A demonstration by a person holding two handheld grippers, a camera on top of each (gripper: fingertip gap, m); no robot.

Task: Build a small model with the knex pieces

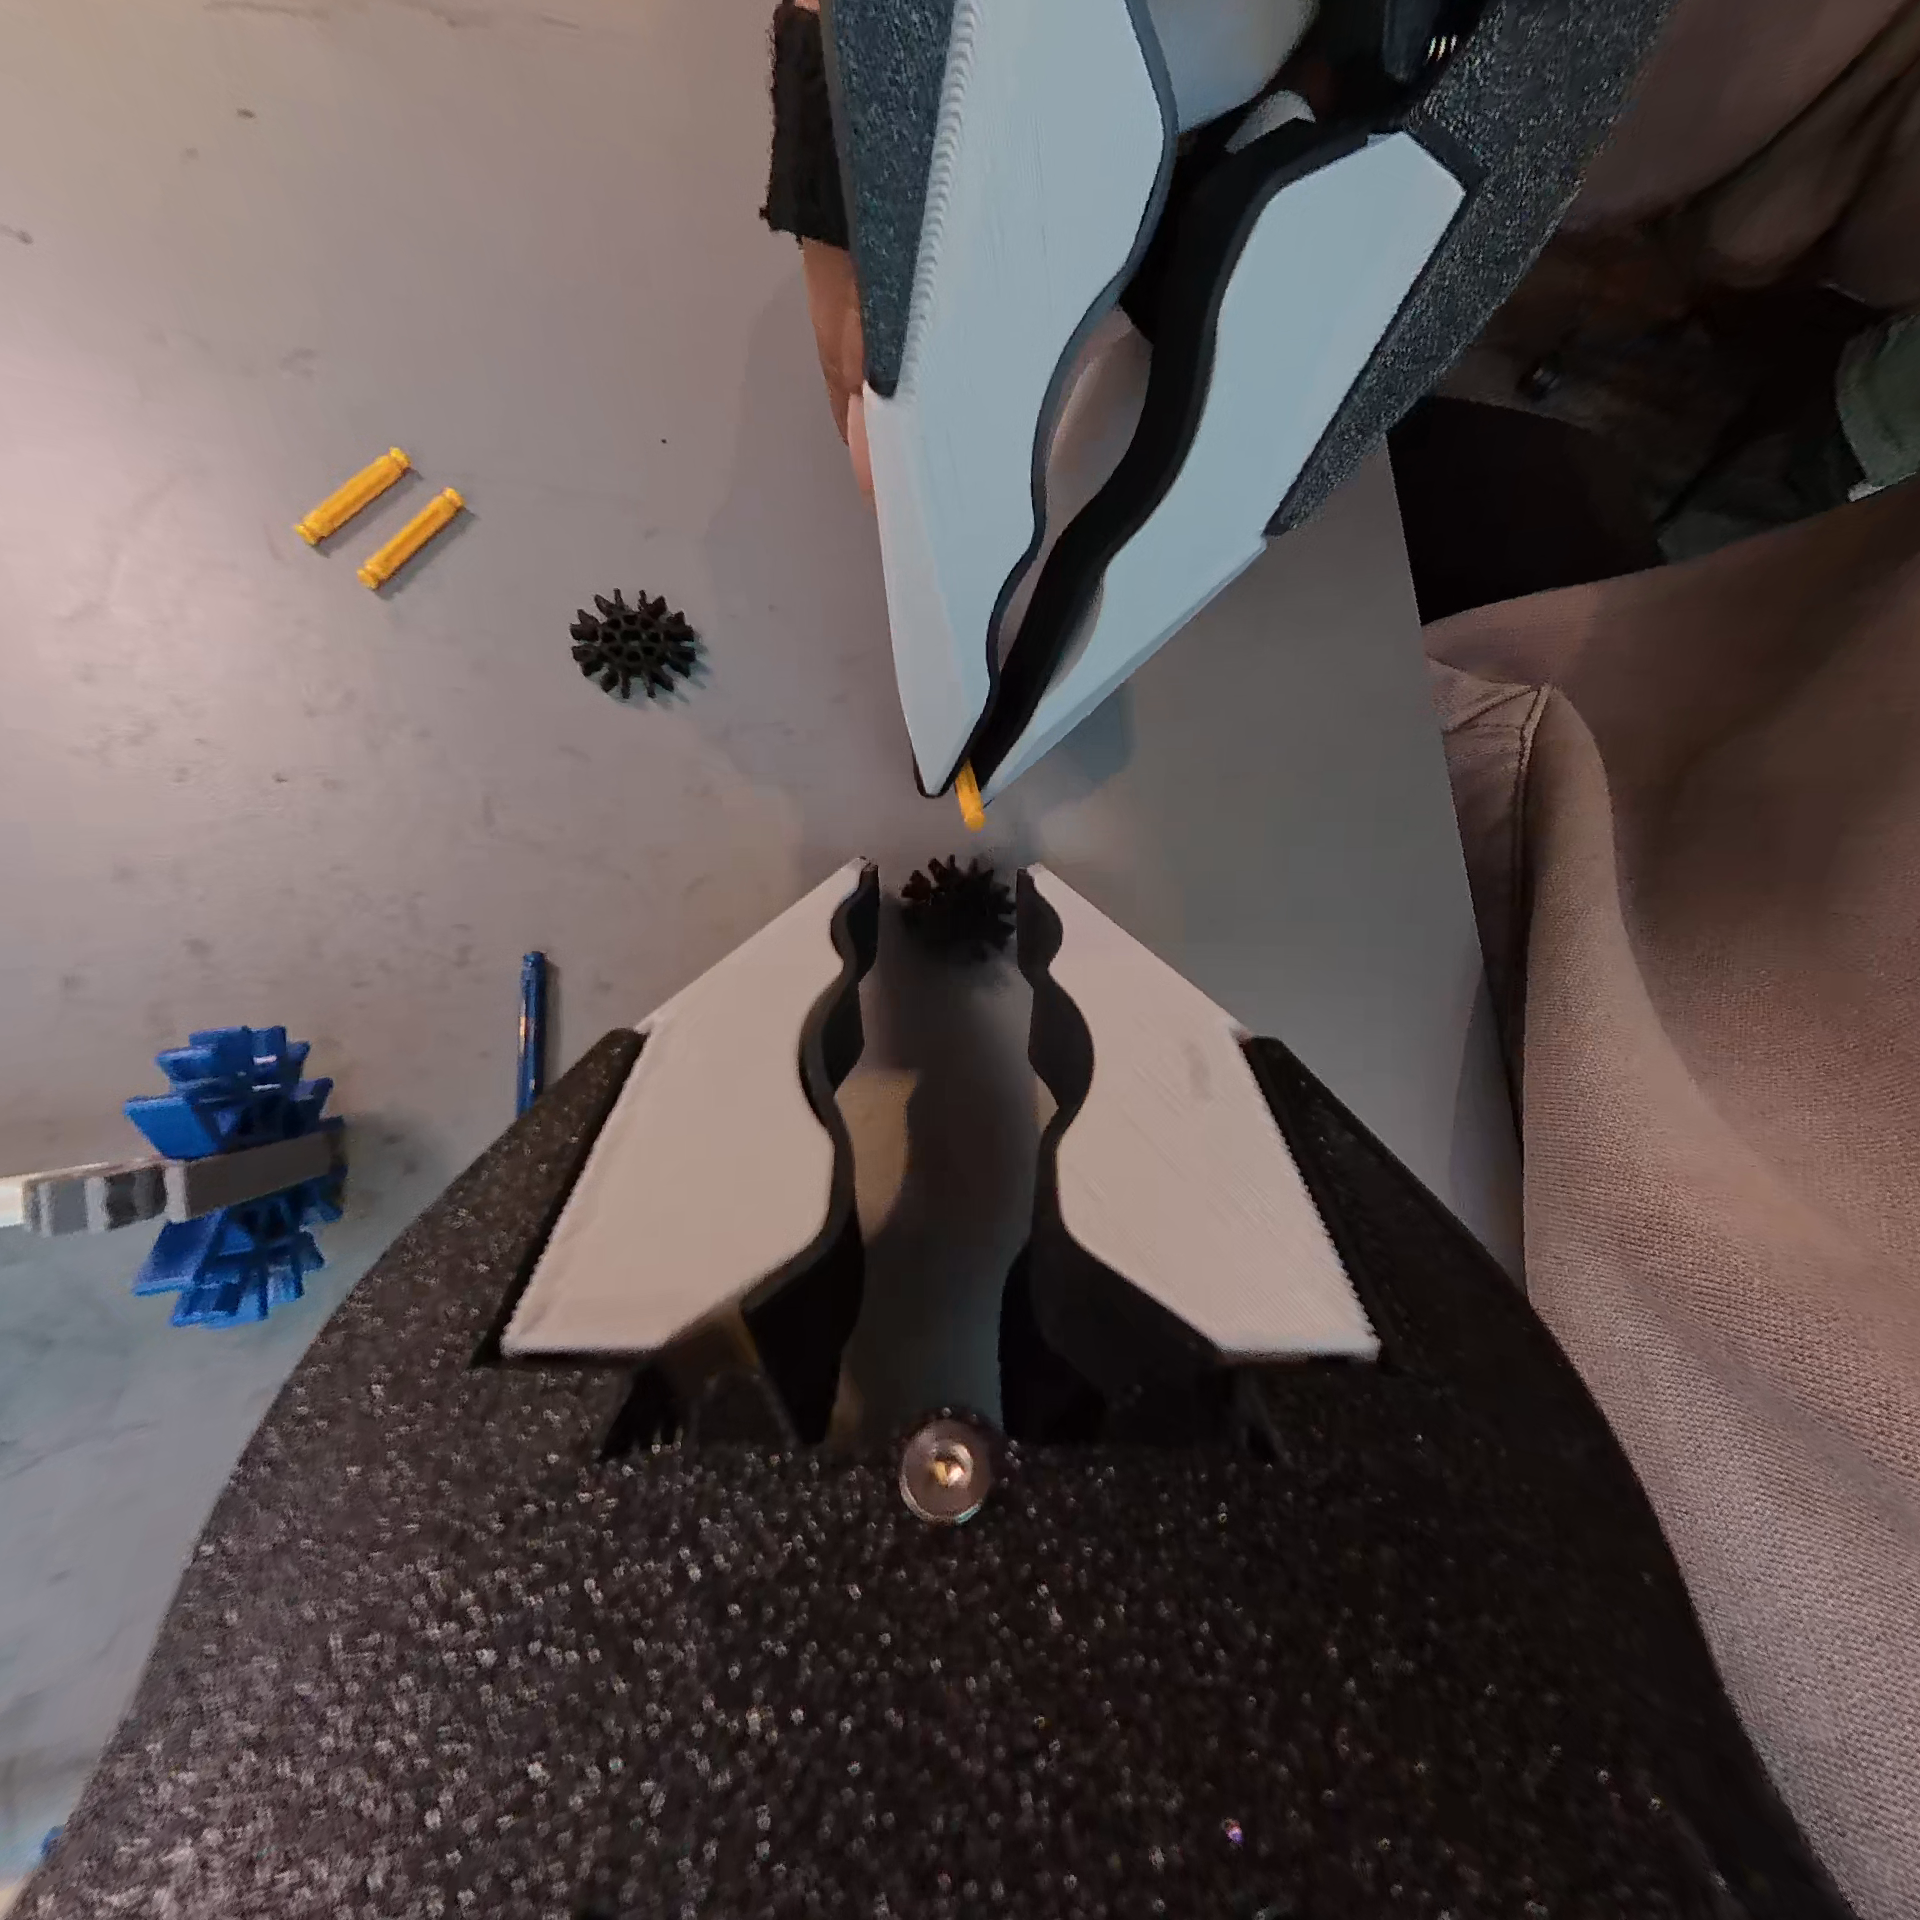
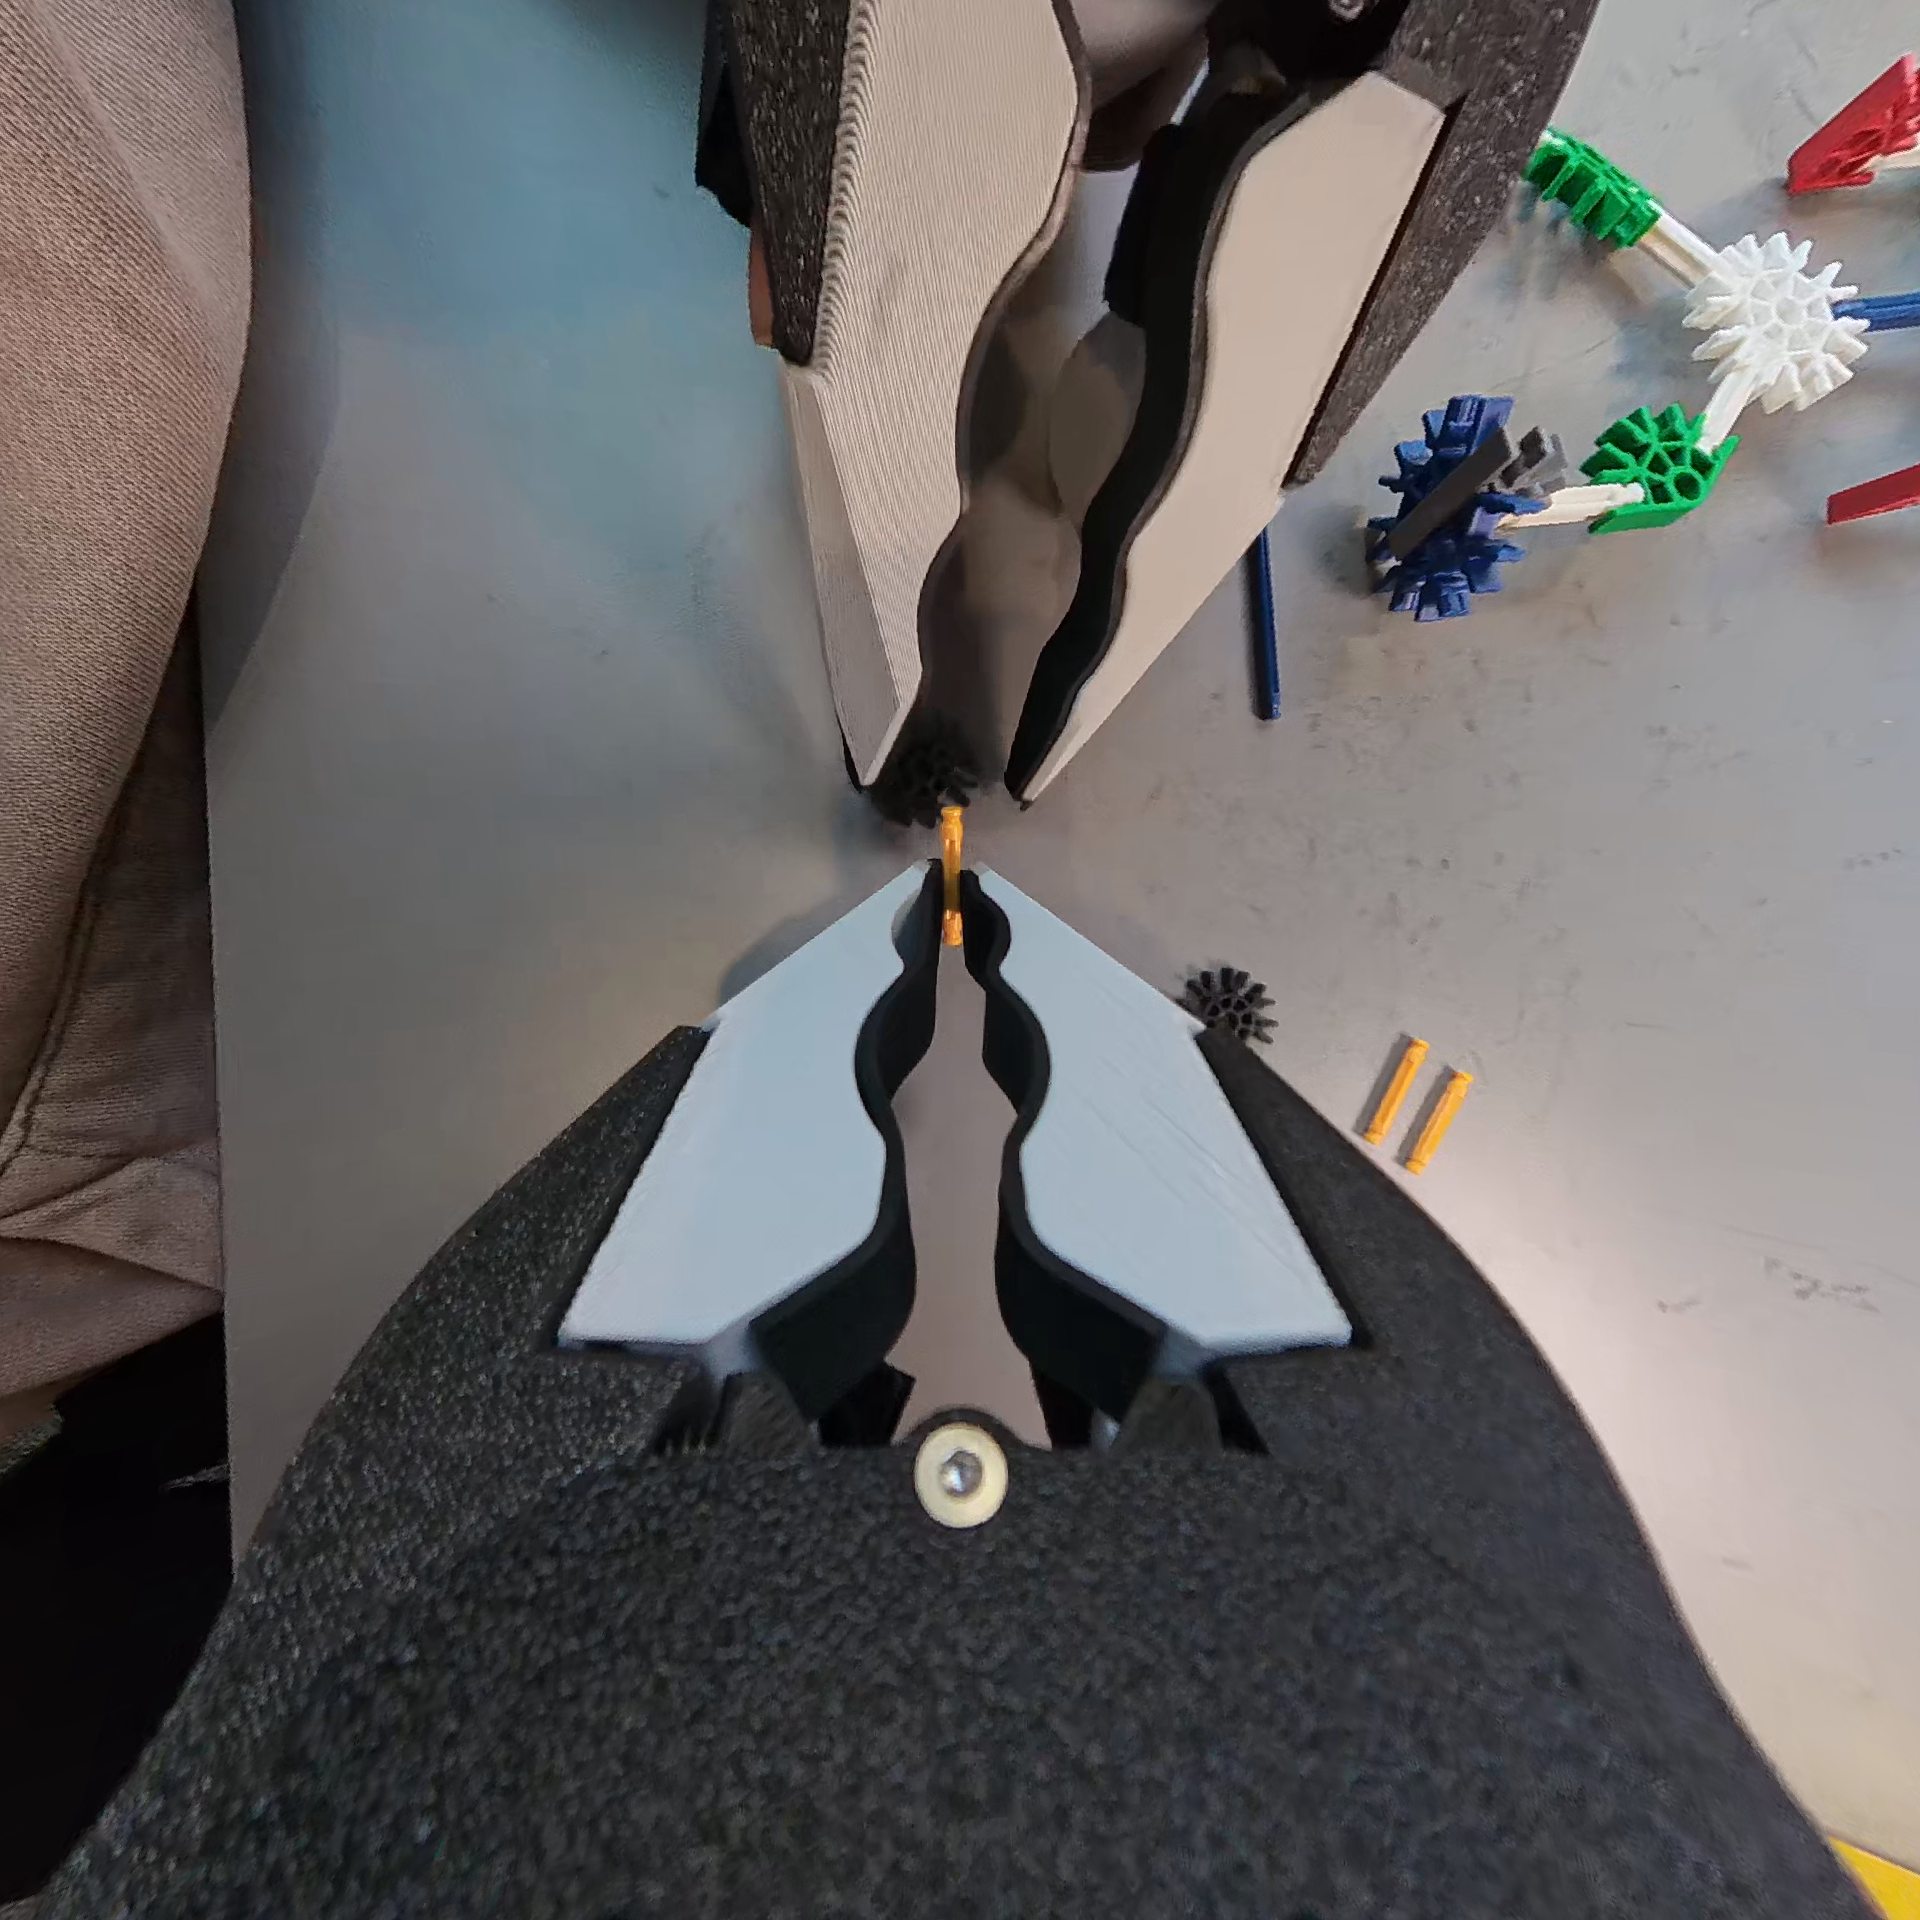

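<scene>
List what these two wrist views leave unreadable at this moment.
- Contact between the left claw and the black spiked connector: blurred in both views, so the grip is unclear.
- Whether the yellow rod in the right claw has reached the connector: too small and blurred.
- Red pieces: cut off by the right wrist view's edge.
- Second black connector: partly hidden behind the right claw's body.

The left claw [image 1: 948, 873] has pale grey fingers with black wavy liners on a speckled black body; the right claw [image 2: 951, 873] has light blue-grey fingers. A short yellow plastic rod [image 2: 951, 883] meets a black spiky plastic connector [image 2: 928, 774]. On the dull grey counter [image 2: 1558, 1351] lie two yellow rods [image 2: 1415, 1103], a dark blue thin rod [image 2: 1264, 623], and a blue spiky connector [image 2: 1439, 514].
</scene>
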